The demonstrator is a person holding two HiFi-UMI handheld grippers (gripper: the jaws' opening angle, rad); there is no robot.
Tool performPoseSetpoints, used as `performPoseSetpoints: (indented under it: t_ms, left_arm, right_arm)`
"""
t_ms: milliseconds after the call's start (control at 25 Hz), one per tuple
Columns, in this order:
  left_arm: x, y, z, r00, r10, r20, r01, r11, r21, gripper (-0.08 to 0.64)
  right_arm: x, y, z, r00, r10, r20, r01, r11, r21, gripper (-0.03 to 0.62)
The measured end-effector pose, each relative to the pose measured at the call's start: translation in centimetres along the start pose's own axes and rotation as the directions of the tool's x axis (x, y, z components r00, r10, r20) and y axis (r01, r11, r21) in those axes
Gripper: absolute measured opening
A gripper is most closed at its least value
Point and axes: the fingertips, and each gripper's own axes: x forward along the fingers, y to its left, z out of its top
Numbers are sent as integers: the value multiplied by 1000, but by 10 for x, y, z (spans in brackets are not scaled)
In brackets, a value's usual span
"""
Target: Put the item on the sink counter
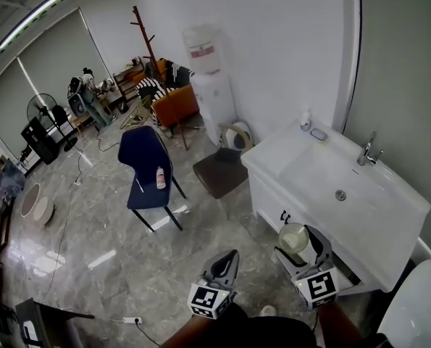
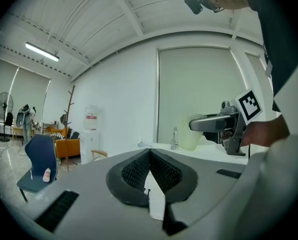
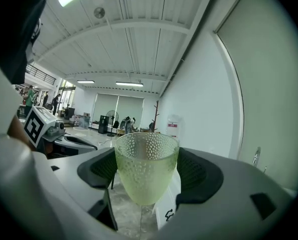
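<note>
A pale green dimpled cup (image 3: 146, 176) stands upright, gripped in the jaws of the right gripper (image 3: 146, 165). It is just beside the white sink counter (image 1: 273, 154).

The left gripper (image 1: 233, 254) and right gripper (image 1: 296, 239) are grey with black ribbed pads (image 2: 133, 171) and black-and-white marker cubes (image 1: 208, 299). The person wears a dark top (image 1: 273, 333).

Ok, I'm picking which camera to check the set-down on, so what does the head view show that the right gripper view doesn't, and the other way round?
Head view only: the sink counter from above, with its basin, drain and soap dish. Right gripper view only: the green cup up close, its dimpled wall upright and pressed between the pads of the right tool. Both: the cup in the right tool, the left tool beside it, the water dispenser and the coat stand.
</note>
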Motion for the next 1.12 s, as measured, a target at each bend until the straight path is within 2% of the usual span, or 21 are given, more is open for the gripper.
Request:
performPoseSetpoints:
  t_ms: [280, 440, 640, 1120]
  left_arm:
    - [27, 6, -1, 1000, -15, -3, 15, 1000, 2, 15]
    - [45, 21, 0, 1000, -25, -10, 25, 1000, -1, 15]
    - [80, 53, 0, 999, -41, -5, 41, 999, -7, 15]
    - [169, 145, 12, 995, -97, -3, 97, 995, 6, 15]
  right_arm:
    - [17, -26, -16, 1000, -10, -21, 10, 1000, 1, 380]
    - [40, -32, -17, 999, -8, -39, 10, 999, 48, 380]
    - [84, -45, -30, 999, -20, -42, 21, 999, 34, 380]
    - [192, -103, -36, 991, -109, -74, 116, 988, 101, 380]
